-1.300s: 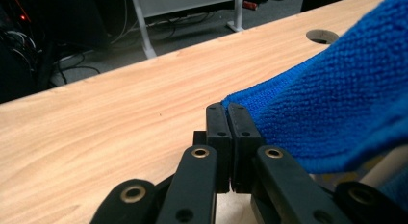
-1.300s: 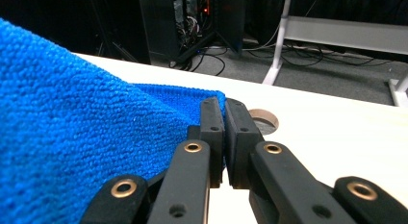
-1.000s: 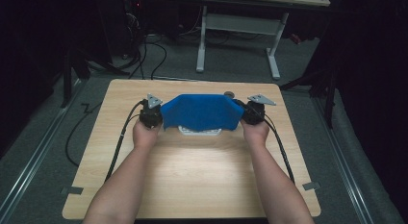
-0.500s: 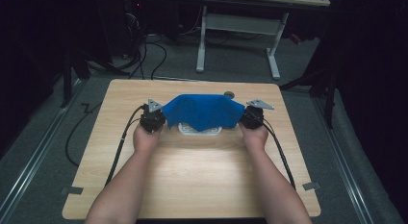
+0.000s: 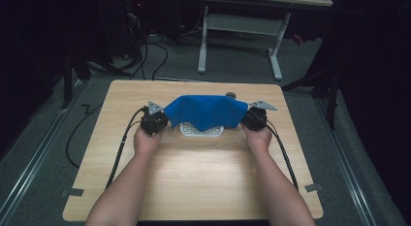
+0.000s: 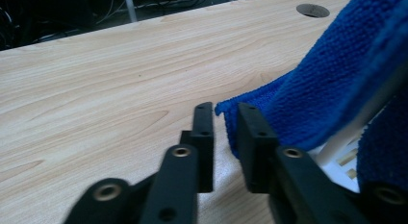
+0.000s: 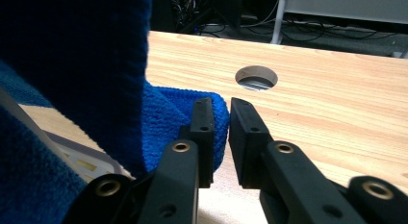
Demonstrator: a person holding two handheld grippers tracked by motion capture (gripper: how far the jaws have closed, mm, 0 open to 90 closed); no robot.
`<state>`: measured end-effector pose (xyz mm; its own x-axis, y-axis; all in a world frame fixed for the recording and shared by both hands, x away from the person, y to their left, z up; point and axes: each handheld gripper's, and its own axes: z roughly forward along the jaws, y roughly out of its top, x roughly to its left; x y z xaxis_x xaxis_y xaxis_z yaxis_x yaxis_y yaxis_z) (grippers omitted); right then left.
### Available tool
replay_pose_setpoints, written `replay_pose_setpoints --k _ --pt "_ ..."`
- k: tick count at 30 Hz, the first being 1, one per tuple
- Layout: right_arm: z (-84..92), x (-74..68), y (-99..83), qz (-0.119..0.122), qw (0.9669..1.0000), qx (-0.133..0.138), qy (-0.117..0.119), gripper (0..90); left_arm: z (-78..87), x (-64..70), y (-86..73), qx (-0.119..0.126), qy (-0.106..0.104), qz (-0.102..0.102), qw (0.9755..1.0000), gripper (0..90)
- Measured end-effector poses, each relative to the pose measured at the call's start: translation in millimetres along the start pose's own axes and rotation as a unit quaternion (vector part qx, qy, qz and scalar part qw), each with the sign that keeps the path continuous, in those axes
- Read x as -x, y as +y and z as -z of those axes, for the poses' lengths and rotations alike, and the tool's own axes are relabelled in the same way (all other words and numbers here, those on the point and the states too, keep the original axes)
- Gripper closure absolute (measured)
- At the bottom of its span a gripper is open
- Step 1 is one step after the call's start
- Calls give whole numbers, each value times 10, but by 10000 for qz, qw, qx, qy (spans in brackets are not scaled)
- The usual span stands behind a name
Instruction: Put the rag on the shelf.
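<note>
1. Dark room all round you: a white-legged desk frame (image 5: 240, 39) and loose cables (image 5: 145, 46) stand on the grey floor beyond the table, well clear of your work.

2. Your wooden table (image 5: 194, 187) is lit mainly on its near half. A round cable hole (image 7: 256, 77) sits near its far edge, just behind the cloth, so nothing should be pushed that way.

3. Across the middle, the blue cloth (image 5: 206, 111) hangs stretched between your two hands and sags in the centre. Held that way, it drapes over the white slotted tray (image 5: 201, 131) lying on the table beneath, which I judge is what you mean to cover.

4. Your left gripper (image 6: 226, 137) sits at the cloth's left corner. In the left gripper view its jaws stand a narrow gap apart with the corner lying at or behind the gap; I cannot tell whether any fabric is pinched.

5. Your right gripper (image 7: 220, 137) sits at the right corner. Its jaws are likewise nearly together, with the cloth edge pressed against the outer face of one jaw; whether it is clamped I cannot tell either.

6. Writing: I can read no brand, label or lettering on the cloth, tray, grippers or table.
</note>
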<state>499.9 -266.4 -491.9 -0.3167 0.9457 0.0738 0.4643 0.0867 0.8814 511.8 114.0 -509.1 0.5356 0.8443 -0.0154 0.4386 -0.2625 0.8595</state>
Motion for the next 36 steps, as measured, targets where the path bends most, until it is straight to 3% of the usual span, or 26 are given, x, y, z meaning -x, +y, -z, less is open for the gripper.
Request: replay_pose_setpoints --k 3,13,20,36 --pt "31 20 21 -7 10000 -4 -8 765 27 -7 8 69 95 24 9999 670" --pt "145 71 78 -75 9999 14 -93 623 138 -102 37 65 276 196 9994 554" --pt "229 127 101 -44 9998 46 -173 585 200 -185 1 2 412 240 9989 547" --pt "420 264 130 -237 9990 298 -237 532 217 -170 -10 -2 457 175 9988 561"
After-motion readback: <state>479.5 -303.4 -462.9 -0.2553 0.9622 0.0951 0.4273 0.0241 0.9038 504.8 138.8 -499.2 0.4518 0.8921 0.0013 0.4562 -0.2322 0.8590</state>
